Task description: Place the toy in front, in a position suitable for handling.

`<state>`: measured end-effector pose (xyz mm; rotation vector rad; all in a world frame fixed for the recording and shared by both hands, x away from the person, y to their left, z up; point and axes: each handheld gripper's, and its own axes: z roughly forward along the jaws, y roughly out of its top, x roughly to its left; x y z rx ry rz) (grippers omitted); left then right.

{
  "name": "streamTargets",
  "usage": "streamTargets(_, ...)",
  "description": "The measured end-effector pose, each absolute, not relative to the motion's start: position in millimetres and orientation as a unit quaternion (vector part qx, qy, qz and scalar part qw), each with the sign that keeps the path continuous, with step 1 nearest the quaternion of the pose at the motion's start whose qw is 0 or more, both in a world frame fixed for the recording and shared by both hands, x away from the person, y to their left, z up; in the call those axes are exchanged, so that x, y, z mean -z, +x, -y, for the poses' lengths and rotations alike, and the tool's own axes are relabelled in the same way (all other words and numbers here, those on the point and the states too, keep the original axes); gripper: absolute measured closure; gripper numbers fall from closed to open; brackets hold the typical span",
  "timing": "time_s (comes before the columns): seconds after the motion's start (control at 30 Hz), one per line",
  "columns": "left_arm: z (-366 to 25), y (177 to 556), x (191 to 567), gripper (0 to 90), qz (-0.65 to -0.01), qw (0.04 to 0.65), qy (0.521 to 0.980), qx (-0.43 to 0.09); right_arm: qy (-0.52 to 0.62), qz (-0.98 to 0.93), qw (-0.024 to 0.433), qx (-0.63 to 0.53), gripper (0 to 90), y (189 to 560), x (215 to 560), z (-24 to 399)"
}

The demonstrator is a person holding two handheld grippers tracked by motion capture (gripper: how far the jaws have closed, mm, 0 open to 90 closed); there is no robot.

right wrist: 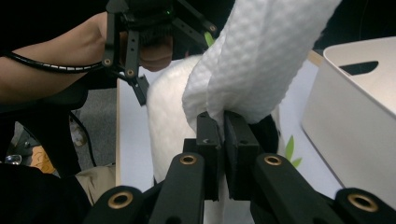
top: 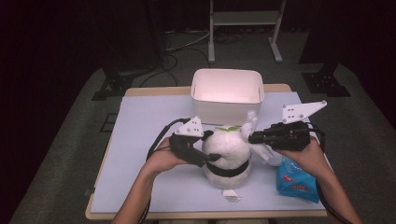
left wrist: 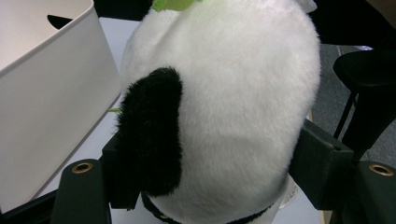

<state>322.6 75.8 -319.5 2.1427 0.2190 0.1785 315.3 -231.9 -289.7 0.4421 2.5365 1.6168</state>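
Observation:
A white plush toy (top: 229,149) with black patches and a green leaf on top stands upright at the middle of the table. My left gripper (top: 208,151) comes in from its left, and the jaws press both sides of the toy's body (left wrist: 233,93). From the right, my right gripper (top: 252,136) is shut on a white textured wipe (right wrist: 266,56). The wipe rises from the closed jaws (right wrist: 223,126) and lies against the toy's right side. Part of the wipe (top: 254,119) sticks up beside the toy's head.
A white plastic bin (top: 227,105) stands open right behind the toy, close to both grippers. A blue packet of wipes (top: 294,179) lies at the front right under my right forearm. The pale table top (top: 149,140) has bare room at the left.

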Motion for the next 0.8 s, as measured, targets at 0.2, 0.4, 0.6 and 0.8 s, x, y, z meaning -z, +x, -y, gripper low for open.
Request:
streamTargets(0.2, -76, 323, 321, 27.9, -0.092, 0.471, 0.874, -0.072, 0.142, -0.84, 0.054, -0.52, 84.7, 317, 286, 228)
streamTargets(0.4, -73, 323, 324, 22.2, -0.093, 0.474, 0.873, -0.069, 0.151, -0.846, 0.052, -0.509, 84.8, 318, 295, 231)
streamTargets(0.6, -74, 325, 327, 14.3, -0.105, 0.481, 0.868, -0.061, 0.156, -0.851, 0.045, -0.5, 84.8, 318, 301, 235)
streamTargets(0.8, -78, 330, 335, 11.2, -0.114, 0.485, 0.866, -0.046, 0.162, -0.855, 0.041, -0.491, 84.7, 319, 310, 239)
